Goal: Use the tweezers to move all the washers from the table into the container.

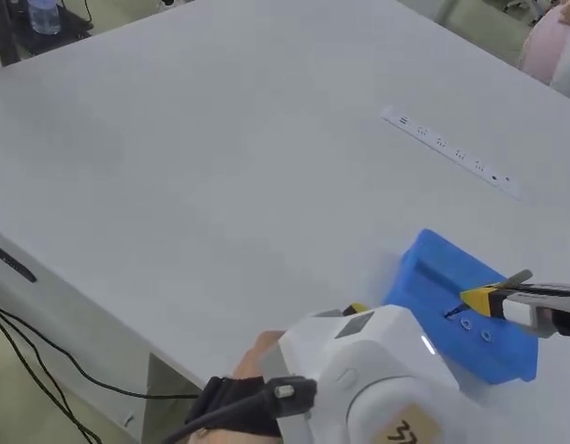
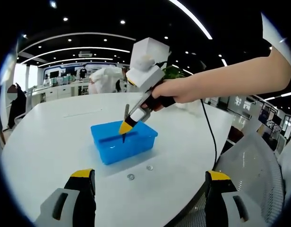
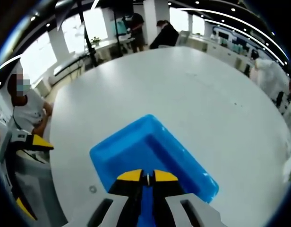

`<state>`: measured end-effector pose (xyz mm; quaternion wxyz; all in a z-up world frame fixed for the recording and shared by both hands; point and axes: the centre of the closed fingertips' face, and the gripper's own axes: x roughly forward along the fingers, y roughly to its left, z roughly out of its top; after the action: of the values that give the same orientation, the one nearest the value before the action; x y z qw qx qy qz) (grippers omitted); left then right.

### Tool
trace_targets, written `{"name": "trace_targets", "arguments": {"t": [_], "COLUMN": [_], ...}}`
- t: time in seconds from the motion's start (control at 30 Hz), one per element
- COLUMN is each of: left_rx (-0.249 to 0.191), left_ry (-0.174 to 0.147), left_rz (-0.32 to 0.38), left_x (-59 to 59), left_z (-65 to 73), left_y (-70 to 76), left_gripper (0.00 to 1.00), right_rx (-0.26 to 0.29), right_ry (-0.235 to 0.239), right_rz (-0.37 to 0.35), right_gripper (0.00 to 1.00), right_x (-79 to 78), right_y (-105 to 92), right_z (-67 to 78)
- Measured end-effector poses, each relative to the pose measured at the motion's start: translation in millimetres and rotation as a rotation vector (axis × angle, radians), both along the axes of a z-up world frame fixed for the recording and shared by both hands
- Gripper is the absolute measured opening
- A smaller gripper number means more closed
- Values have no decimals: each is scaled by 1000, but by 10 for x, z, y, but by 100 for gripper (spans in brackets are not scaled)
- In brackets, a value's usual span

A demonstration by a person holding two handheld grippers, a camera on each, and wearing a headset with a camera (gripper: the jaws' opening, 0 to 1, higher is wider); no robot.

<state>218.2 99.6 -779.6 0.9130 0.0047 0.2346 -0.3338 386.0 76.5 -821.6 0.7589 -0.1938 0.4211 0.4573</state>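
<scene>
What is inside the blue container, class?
The tip of the tweezers, held in the right gripper, dips into the container. In the head view two washers seem to lie beside it. The gripper covers part of the floor.

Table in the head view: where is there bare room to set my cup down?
Wide bare tabletop lies between the near edge, the power strip and the blue container. Crowded around the container, where the right gripper holds tweezers beside washers.
</scene>
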Motion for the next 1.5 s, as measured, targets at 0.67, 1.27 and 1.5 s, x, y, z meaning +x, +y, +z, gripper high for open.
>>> {"name": "trace_targets", "arguments": {"t": [0.67,1.27,1.5], "left_rx": [13,15,13], "left_ry": [5,10,17], "left_rz": [-5,-11,-13], "left_x": [-9,-20,-18], "left_z": [-16,-31,-44], "left_y": [13,2,-9], "left_gripper": [99,99,99], "right_rx": [19,59,64], "right_ry": [-28,20,80], "right_rz": [33,59,38], "right_gripper": [4,4,4], "right_x": [-297,-831,-1019], "right_y": [-90,-16,-36], "right_z": [398,472,237]}}
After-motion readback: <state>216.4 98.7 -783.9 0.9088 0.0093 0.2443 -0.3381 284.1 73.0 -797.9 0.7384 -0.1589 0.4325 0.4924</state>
